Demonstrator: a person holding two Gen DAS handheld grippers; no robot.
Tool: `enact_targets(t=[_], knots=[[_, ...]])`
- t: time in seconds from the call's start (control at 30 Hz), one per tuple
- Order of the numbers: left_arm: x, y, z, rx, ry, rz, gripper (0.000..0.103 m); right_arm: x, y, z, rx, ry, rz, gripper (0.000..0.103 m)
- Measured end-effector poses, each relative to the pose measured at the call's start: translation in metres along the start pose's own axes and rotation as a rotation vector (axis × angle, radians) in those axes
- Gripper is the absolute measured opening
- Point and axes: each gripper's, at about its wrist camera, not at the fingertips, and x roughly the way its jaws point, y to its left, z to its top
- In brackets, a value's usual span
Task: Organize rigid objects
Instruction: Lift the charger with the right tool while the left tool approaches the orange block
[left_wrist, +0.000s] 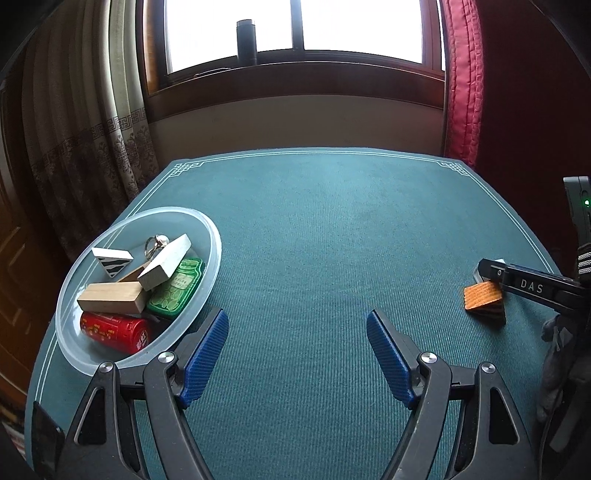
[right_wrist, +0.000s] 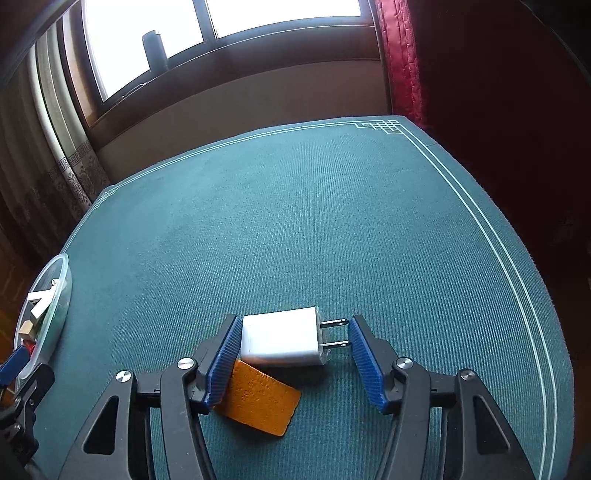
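Teal table cover (left_wrist: 325, 229) with a white line border and knot-pattern corners. Behind it, a window (left_wrist: 295, 26) with a dark cylinder (left_wrist: 246, 40) on the sill, flanked by a patterned beige curtain (left_wrist: 85, 140) and a red quilted curtain (left_wrist: 463, 81).

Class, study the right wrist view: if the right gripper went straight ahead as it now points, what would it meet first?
The white charger, probably: it lies between the open fingers of the right gripper, on the green table mat. Beyond it the mat looks bare.
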Motion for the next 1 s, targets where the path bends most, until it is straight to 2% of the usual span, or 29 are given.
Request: enact_targets(t=[0.27, 0.63, 0.83, 1.0], knots=[[0.006, 0.002, -0.004, -0.013, 0.024, -0.013, 0.078, -0.016, -0.009, -0.016, 0.011, -0.011, -0.019, 0.062], [0.008, -0.002, -0.009, -0.011, 0.033, -0.024, 0.078, -0.028, -0.045, -0.022, 0.104, -0.045, -0.055, 0.062], [0.008, -0.004, -0.009, -0.01, 0.036, -0.026, 0.078, -0.035, -0.039, -0.035, 0.04, -0.043, -0.102, 0.062], [0.01, -0.009, -0.011, 0.001, 0.043, -0.034, 0.078, -0.043, -0.023, -0.049, -0.023, -0.034, -0.075, 0.062]])
